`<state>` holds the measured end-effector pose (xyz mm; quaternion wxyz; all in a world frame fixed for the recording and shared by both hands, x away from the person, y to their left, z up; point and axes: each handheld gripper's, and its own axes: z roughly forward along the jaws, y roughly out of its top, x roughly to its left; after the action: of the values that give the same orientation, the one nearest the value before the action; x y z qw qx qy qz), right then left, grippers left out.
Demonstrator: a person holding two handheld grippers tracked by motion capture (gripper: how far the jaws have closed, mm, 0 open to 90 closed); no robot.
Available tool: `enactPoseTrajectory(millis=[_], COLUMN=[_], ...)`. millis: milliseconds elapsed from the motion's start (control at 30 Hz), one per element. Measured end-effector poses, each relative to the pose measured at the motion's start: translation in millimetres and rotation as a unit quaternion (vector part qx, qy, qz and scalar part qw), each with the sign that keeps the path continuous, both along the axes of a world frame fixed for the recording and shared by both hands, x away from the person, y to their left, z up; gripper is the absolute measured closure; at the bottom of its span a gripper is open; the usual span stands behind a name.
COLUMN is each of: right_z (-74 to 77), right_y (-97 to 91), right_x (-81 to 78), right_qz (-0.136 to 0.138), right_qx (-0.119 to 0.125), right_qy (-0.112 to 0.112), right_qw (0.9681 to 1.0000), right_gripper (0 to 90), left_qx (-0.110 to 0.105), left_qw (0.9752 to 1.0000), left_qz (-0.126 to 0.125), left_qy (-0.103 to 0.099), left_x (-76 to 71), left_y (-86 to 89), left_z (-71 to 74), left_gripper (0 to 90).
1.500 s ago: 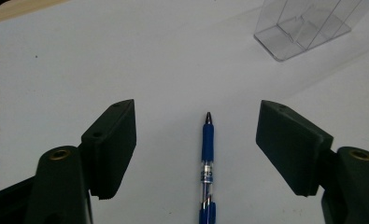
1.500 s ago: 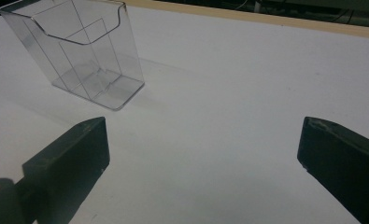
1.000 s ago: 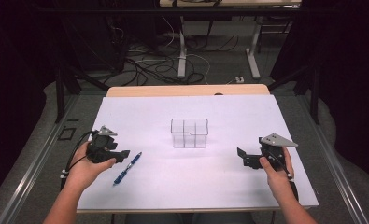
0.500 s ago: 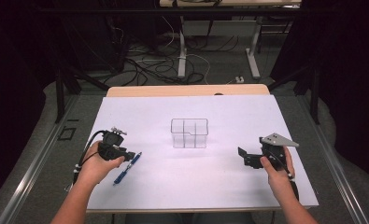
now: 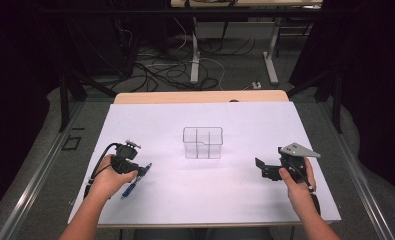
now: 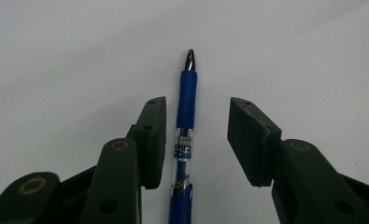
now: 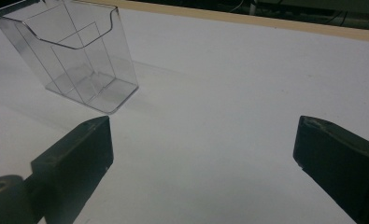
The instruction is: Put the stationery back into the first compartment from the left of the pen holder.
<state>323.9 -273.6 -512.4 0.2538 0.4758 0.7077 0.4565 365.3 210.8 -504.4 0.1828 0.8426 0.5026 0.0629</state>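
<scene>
The left gripper [image 5: 144, 170] stands over a blue pen [image 5: 130, 188] at about 7 o'clock on the white worktop [image 5: 245, 130], near its left edge. In the high view the pen's lower end shows just below the left hand [image 5: 110, 181], slanting from 7 toward 1 o'clock; its upper part is hidden under the gripper. In the left gripper view the pen [image 6: 185, 126] runs lengthwise between the two jaws of the left gripper [image 6: 196, 135], tip toward 12 o'clock and past the jaw ends, rear end toward 6 o'clock. The pen lies close beside the jaw at 9 o'clock, whether touching it cannot be told, and a clear gap separates it from the jaw at 3 o'clock. The jaws have just been closing with the pen between them; they are not yet clamped on it.

The right gripper [image 5: 261, 166] rests at about 4 o'clock on the worktop, held in the right hand [image 5: 297, 181], well apart from the pen. In the right gripper view its jaws stand wide apart with only bare worktop between them. A clear holder [image 5: 202, 142] stands upright near the worktop's centre; in the right gripper view the holder [image 7: 74, 56] appears at 11 o'clock, beyond the jaws.
</scene>
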Motion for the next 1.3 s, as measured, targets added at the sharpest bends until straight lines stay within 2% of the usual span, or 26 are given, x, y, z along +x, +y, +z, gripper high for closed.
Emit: enactPoseTrajectory(millis=[133,367,533,733,967,1300], right_z=[-0.1,0.0,-0.7,-0.9,-0.5,-1.7], right_y=[-0.6,-0.6,-1.3,-2.7,-4.3,-3.3], right_x=[0.0,0.0,0.6,1.1,0.4,0.9], right_qz=[0.001,0.005,0.004,0.005,0.002,0.006], right_qx=[-0.006,-0.008,-0.003,-0.007,-0.010,-0.008], right_qy=[-0.002,0.000,0.005,0.002,0.002,0.003], right_qw=[1.0000,1.0000,1.0000,1.0000,1.0000,0.9999], right_gripper=[4.2,4.3,4.3,4.3,4.3,4.7], left_qx=[-0.004,0.004,0.012,0.025,0.030,0.034], left_qw=[1.0000,0.9998,0.9995,0.9987,0.9984,0.9984], left_qz=[0.000,0.004,0.001,0.001,0.004,0.007], left_qy=[0.006,0.018,0.030,0.044,0.047,0.045], left_x=[-0.2,-0.3,-0.7,-0.3,1.8,3.0], left_y=[-0.1,-0.7,-1.3,-5.5,-5.6,-4.2], left_z=[-3.6,-9.2,-15.8,-22.0,-24.0,-24.3], left_gripper=[58.9,61.3,62.7,65.2,67.0,74.2])
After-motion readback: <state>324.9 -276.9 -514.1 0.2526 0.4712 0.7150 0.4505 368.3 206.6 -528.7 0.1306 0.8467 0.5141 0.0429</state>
